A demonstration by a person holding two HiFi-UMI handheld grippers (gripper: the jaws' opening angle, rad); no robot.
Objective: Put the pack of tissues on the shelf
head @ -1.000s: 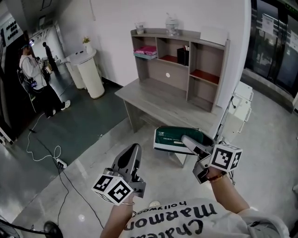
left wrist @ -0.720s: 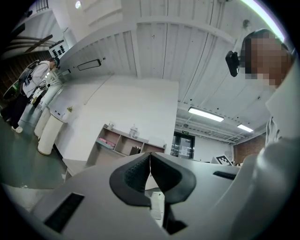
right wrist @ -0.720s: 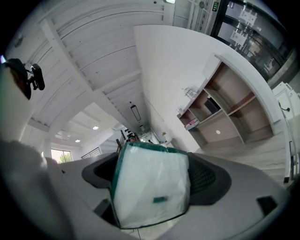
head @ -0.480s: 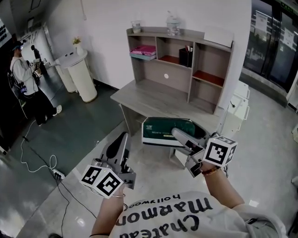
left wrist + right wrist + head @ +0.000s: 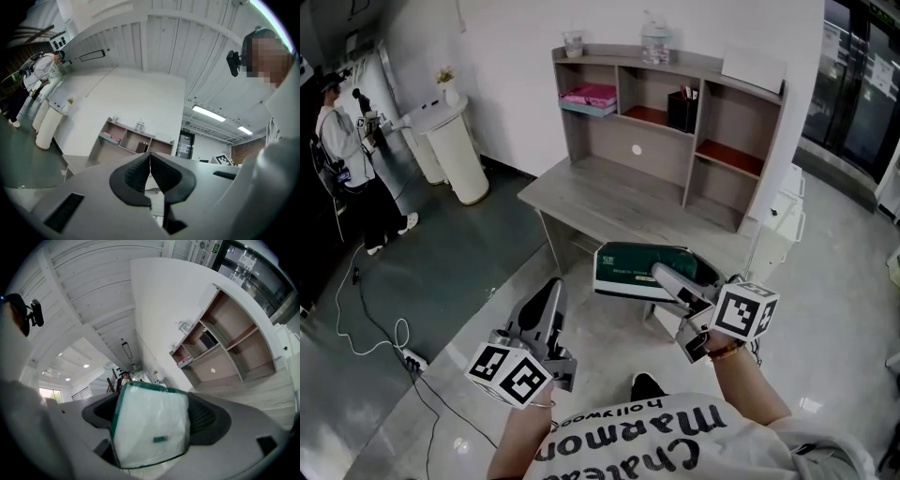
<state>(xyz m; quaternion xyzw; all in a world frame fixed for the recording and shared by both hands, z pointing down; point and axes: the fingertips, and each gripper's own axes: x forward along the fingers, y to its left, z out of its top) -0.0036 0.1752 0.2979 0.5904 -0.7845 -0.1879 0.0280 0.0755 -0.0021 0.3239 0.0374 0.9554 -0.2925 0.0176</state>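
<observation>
The right gripper (image 5: 664, 275) is clamped across one short end of the pack of tissues (image 5: 628, 267). The pack juts out level in the air, on the near side of the desk hutch (image 5: 675, 122) and not yet over the desk (image 5: 609, 197) that carries it. The left gripper (image 5: 551, 289) hangs low, well short of the hutch, pads pressed together on nothing.

With only an end pinched, I'd expect the soft pack to sag or twist. It seems best to keep the squeeze firm, carry it flat and feed the free end in first. The hutch's right-hand bays, with their reddish boards (image 5: 731, 155), look bare and roomy enough. The idle gripper could steady the far end if it droops.

The hutch's upper left bay holds something pink and folded (image 5: 591, 94), and a dark pen holder (image 5: 682, 111) sits in its middle top bay. A cup (image 5: 573, 43) and a clear bottle (image 5: 654, 42) stand on its roof.

Left of the hutch a white pedestal (image 5: 455, 150) carries a small plant (image 5: 445, 77). Farther left a person (image 5: 342, 159) stands on darker flooring. A cable trails to a power strip (image 5: 403, 359) on the glossy grey floor.
</observation>
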